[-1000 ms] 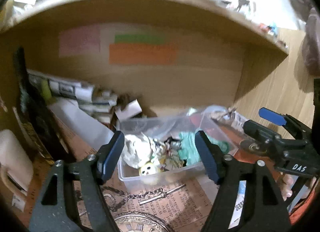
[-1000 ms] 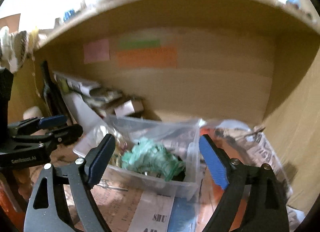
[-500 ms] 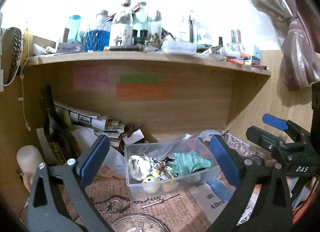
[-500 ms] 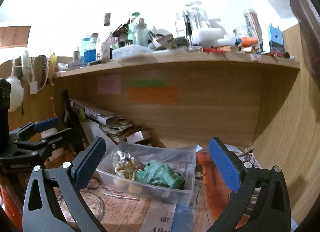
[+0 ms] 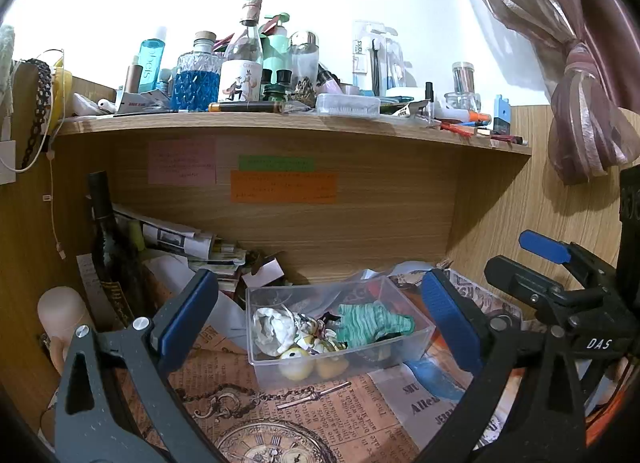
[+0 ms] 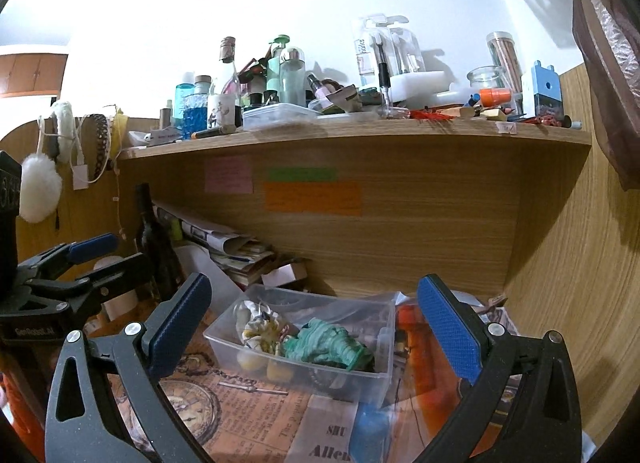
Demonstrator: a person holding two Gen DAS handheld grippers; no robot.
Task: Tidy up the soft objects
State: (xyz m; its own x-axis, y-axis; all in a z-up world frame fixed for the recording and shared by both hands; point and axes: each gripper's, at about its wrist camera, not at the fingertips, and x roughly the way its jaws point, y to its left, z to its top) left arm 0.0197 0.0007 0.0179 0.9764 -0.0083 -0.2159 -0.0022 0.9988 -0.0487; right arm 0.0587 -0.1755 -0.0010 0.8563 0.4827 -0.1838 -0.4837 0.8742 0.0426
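A clear plastic bin (image 5: 416, 347) (image 6: 376, 383) sits on the desk under the shelf. It holds a green knitted soft item (image 5: 372, 325) (image 6: 328, 349), a white crumpled soft item (image 5: 274, 327) (image 6: 256, 325) and yellow soft toys (image 5: 296, 359) (image 6: 250, 361). My left gripper (image 5: 320, 323) is open and empty, back from the bin. My right gripper (image 6: 316, 327) is open and empty, also back from the bin. Each gripper shows at the edge of the other's view.
A dark wine bottle (image 5: 110, 251) and stacked newspapers (image 5: 180, 243) stand at the left. The shelf (image 5: 280, 123) above carries several bottles and jars. A pocket watch with chain (image 5: 276, 443) lies on printed paper in front of the bin. A curtain (image 5: 580, 103) hangs right.
Both grippers have pulled back and up from the bin. The view now takes in the upper shelf. Both jaws have stayed open.
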